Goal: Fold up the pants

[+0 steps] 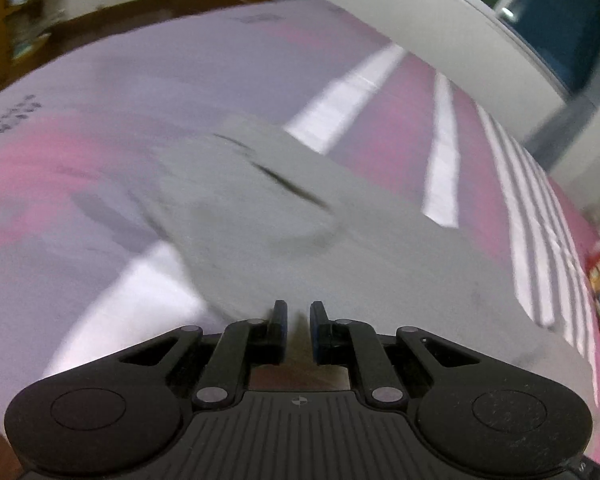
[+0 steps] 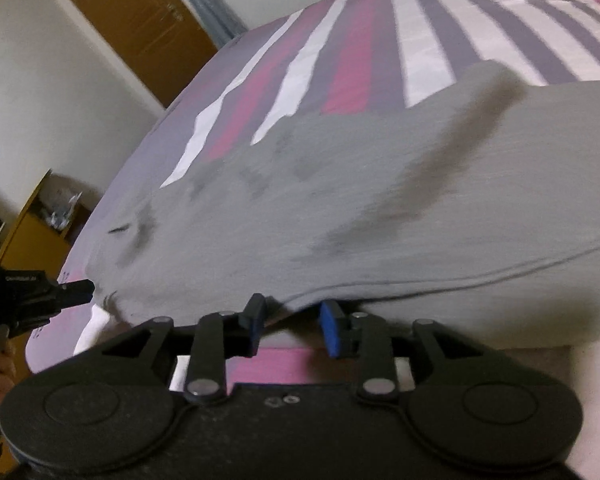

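Left view, pants: we see the grey pants (image 1: 300,220) lying on the striped bed (image 1: 100,92), right in front of us.
Left view, jaws: our left gripper (image 1: 298,312) has a small gap between its jaws, and we see no cloth in it.
Left view, room: lots of bare bed lies past the pants.
Right view, pants: the near edge of the pants bunches up at our right gripper (image 2: 296,316).
Right view, jaws: apart; the edge lies between them, but we cannot tell if they pinch it.
Right view, edge: the bed drops off on the left, beside our other gripper.
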The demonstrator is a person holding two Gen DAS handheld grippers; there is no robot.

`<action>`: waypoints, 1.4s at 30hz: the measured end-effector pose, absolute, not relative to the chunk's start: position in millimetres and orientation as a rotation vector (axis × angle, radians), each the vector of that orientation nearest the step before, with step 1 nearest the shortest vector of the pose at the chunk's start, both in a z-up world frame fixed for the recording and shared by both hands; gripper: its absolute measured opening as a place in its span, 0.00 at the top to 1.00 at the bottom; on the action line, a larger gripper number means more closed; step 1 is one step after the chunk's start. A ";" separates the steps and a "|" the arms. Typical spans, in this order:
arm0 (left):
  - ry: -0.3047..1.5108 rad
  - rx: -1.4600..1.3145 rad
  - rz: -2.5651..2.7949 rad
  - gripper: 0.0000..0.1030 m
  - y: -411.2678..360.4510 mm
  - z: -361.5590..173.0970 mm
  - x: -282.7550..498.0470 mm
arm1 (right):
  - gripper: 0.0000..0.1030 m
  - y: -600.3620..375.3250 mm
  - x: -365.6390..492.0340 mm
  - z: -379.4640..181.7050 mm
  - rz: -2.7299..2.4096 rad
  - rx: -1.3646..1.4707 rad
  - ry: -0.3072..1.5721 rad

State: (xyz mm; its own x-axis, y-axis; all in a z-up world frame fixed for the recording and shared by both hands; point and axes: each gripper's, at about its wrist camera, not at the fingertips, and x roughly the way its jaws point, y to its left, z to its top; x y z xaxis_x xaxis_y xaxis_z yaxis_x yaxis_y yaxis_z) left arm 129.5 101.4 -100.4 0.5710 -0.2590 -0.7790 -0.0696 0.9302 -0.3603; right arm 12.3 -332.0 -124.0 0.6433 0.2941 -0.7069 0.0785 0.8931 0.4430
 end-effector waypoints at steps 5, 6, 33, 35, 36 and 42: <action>1.014 -0.320 -0.186 0.90 42.3 -112.8 131.2 | 0.68 -376.0 -7.6 -121.7 0.019 0.494 0.848; 1.021 -0.311 -0.188 0.90 33.9 -116.6 130.1 | 0.68 -385.6 -11.5 -121.2 -0.003 0.501 0.845; 1.046 -0.228 -0.123 0.91 4.7 -140.4 132.2 | 0.93 -482.6 -34.4 -113.7 -0.282 0.555 0.544; 1.040 -0.218 -0.126 0.91 4.1 -140.3 130.6 | 0.99 -476.4 -46.0 -100.5 -0.268 0.506 0.511; 1.039 -0.215 -0.126 0.91 4.0 -140.2 130.5 | 0.99 -474.9 -50.0 -96.6 -0.267 0.489 0.500; 1.031 -0.203 -0.137 0.91 2.4 -138.5 131.0 | 0.89 -478.6 -51.8 -123.1 -0.212 0.516 0.659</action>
